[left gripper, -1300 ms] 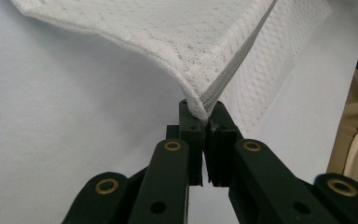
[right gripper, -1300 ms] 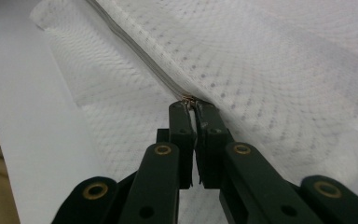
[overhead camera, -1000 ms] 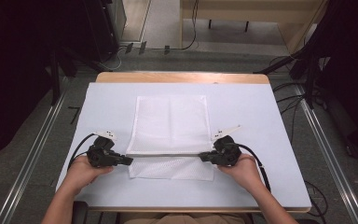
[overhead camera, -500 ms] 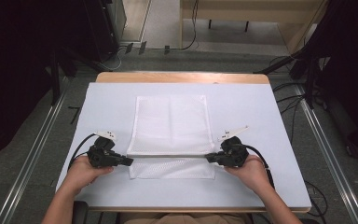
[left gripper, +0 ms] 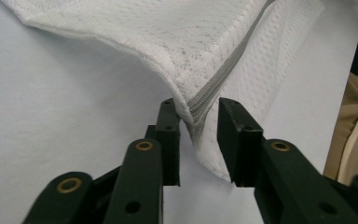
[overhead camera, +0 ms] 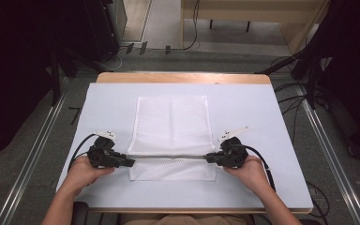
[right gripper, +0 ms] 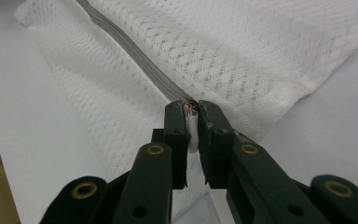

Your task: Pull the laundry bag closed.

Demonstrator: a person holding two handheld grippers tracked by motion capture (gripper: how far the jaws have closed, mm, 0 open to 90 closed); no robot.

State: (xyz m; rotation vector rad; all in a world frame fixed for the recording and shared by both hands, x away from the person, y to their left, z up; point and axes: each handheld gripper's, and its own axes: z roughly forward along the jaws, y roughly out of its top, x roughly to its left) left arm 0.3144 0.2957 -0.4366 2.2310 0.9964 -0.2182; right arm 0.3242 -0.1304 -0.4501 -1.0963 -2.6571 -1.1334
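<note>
Looking down from the high view, I see the white mesh bag [overhead camera: 171, 136] flat on the table [overhead camera: 262, 122], a tool at each end of its grey zipper [overhead camera: 168, 157]. Up close, my left tool [left gripper: 198, 126] has just been opening, with the bag's corner loose between its jaws. My right tool [right gripper: 192, 122] pinches the zipper end.

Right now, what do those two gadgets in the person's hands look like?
Both are black. The left gripper and the right gripper each end in two flat black jaws with brass-coloured rivets, carry a pale three-cornered plate on top and trail a black cable. The forearms are bare, with no sleeves in sight.
</note>
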